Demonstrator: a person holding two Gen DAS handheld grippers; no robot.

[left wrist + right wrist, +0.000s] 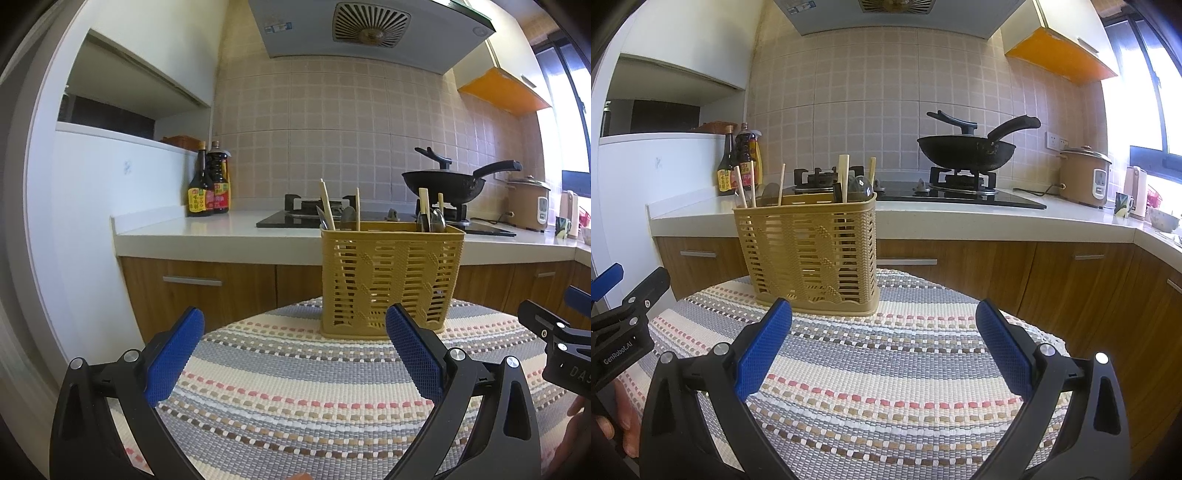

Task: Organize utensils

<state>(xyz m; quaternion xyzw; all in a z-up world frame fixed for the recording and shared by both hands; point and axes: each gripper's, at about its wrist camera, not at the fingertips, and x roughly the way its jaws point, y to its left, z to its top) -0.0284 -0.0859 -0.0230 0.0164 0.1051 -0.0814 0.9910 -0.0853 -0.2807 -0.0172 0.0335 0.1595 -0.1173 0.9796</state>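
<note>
A tan plastic utensil basket (391, 280) stands upright at the far side of a striped woven mat (295, 387). It holds several wooden chopsticks (328, 205) and metal spoons (430, 221) standing up. My left gripper (295, 325) is open and empty, low over the mat, short of the basket. My right gripper (884, 317) is open and empty too, with the basket (809, 254) ahead to its left on the mat (886, 369). Chopsticks (781, 184) stick out of the basket's top. Each gripper shows at the edge of the other's view.
Behind the mat runs a white counter (184, 230) with wooden cabinets below. On it are soy sauce bottles (208, 184), a gas hob with a black wok (443, 184), a rice cooker (1086, 177) and cups (1123, 205) at the right.
</note>
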